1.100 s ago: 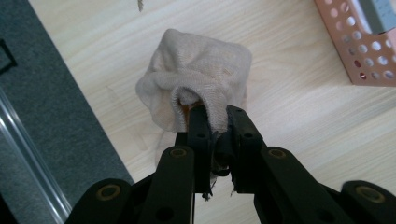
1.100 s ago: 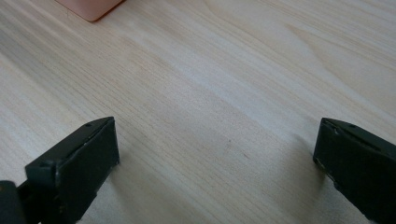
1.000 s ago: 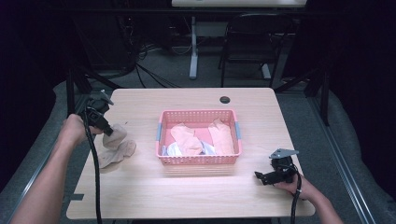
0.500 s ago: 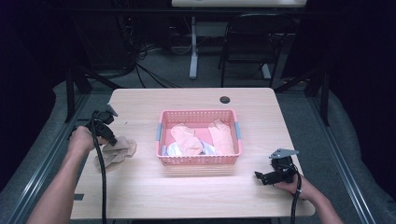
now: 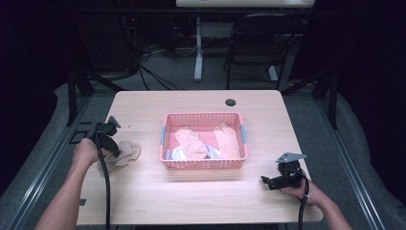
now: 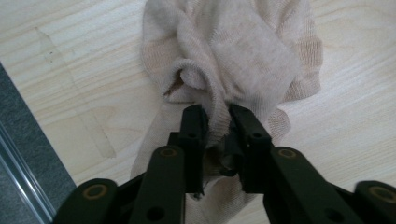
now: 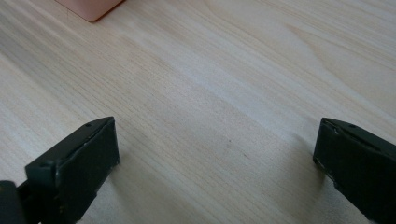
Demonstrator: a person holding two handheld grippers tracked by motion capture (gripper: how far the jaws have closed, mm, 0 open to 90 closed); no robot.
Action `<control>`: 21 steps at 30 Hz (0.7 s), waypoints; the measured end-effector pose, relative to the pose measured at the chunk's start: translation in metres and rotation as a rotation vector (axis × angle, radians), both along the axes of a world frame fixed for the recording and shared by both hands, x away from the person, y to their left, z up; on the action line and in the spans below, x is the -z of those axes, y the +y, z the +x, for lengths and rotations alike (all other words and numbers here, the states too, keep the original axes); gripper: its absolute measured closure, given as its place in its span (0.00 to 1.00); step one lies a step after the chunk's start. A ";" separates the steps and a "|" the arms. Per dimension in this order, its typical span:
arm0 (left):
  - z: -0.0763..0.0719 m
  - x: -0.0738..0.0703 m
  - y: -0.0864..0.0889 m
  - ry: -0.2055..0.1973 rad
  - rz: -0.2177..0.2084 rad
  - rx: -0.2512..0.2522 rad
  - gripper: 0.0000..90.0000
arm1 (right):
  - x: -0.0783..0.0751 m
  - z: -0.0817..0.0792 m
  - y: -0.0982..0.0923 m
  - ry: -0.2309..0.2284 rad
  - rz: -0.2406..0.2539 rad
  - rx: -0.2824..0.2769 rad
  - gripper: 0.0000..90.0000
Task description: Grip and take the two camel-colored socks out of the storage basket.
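Note:
A crumpled beige sock [image 5: 126, 153] lies on the wooden table [image 5: 201, 201], left of the pink basket [image 5: 203, 116]. My left gripper [image 5: 116, 151] reaches down onto its left end. In the left gripper view, a fold of the sock [image 6: 243, 51] still fills the narrow gap of the left gripper [image 6: 217, 112]. The jaws have just been opening slightly, with the fold between them. More beige socks [image 5: 191, 143] and a white garment lie in the basket. My right gripper [image 5: 265, 181] rests on the table at the near right. The right gripper [image 7: 215, 140] stands wide open over bare wood.
A corner of the basket [image 7: 91, 7] shows at the top left of the right gripper view. A black grommet [image 5: 231, 102] sits in the tabletop near its far edge. Beyond the table stand a dark chair [image 5: 253, 43] and a desk leg with cables.
My left hand has come down and toward the near left edge with the sock, which now lies spread on the table. The right hand and gripper have stayed put.

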State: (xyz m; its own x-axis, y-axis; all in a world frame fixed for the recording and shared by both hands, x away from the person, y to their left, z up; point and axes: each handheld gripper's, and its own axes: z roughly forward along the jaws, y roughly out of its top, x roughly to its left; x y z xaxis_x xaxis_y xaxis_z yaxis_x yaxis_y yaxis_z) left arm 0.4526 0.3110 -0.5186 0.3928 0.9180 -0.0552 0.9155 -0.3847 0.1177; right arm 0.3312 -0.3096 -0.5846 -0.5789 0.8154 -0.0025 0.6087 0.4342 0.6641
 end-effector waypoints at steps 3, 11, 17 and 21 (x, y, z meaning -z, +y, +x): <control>-0.003 -0.006 0.001 -0.010 0.005 -0.011 0.65 | 0.000 0.000 0.000 -0.001 0.000 0.000 0.00; -0.032 -0.039 0.003 -0.165 -0.029 -0.011 0.16 | 0.000 0.000 0.000 -0.001 0.000 0.000 0.00; -0.065 -0.044 0.000 -0.223 -0.030 0.017 0.01 | 0.000 0.000 0.000 0.000 -0.001 0.001 0.00; -0.091 -0.039 0.000 -0.266 -0.058 0.025 0.00 | 0.000 0.000 0.000 0.000 0.001 0.001 0.00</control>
